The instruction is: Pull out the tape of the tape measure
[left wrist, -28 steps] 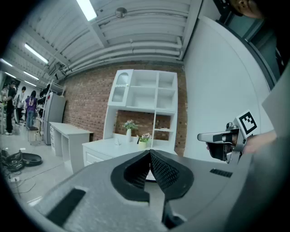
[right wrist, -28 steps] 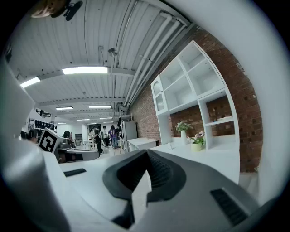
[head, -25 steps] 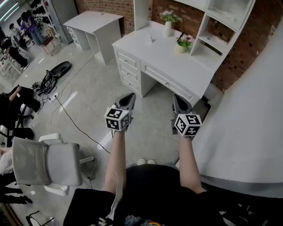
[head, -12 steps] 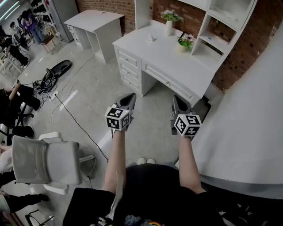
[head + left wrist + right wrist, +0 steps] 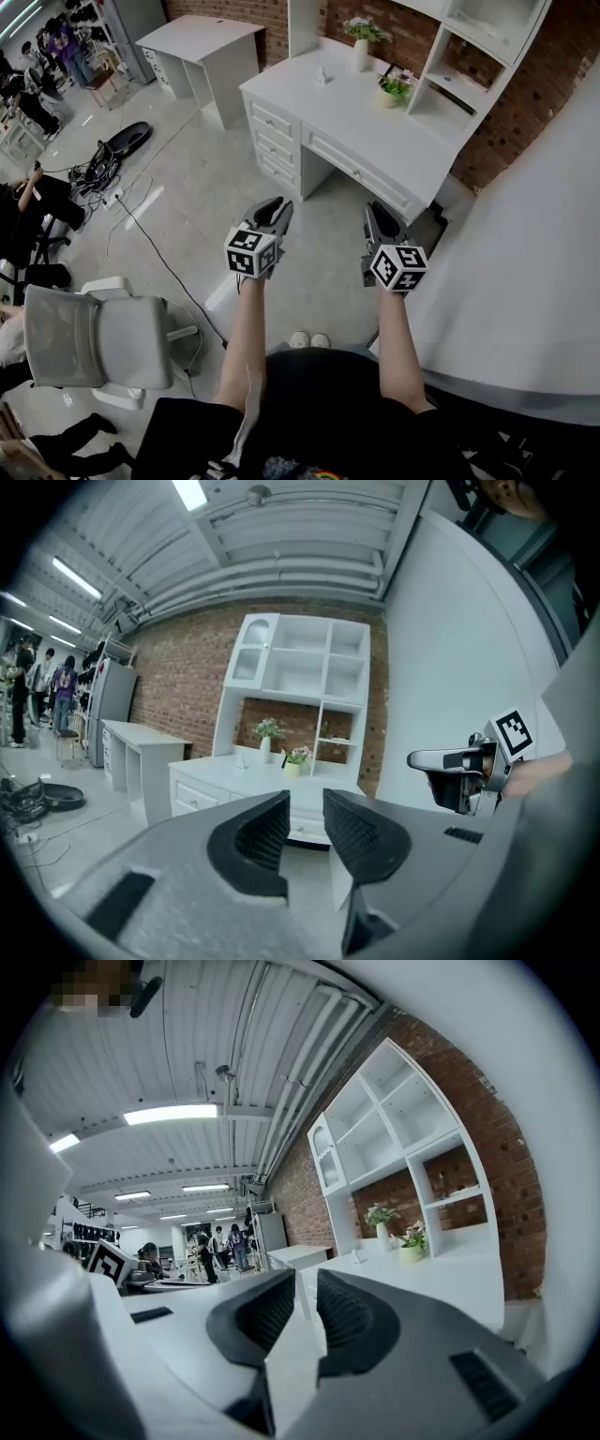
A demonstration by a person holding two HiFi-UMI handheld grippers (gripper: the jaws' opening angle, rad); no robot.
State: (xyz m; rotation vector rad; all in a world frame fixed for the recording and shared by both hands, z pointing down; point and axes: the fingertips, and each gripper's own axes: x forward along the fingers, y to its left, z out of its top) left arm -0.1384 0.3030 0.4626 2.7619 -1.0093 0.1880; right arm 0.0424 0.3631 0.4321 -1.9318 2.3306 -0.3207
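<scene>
Tape measure: seen in no view. L gripper point(image 5: 272, 208) & R gripper point(image 5: 382, 212) are held out side by side, apart, above the floor point(image 5: 197, 202) in front of a white desk point(image 5: 323, 101). Jaws of each have just been opening, now a narrow gap w/ nothing btwn. Grey chair point(image 5: 98, 342) is at the person's left.

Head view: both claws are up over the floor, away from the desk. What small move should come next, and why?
Probably walk toward the white desk to look for the tape measure, since no view shows one. The left claw and right claw hang in mid-air, their jaws just opened partway, nothing between them.
</scene>
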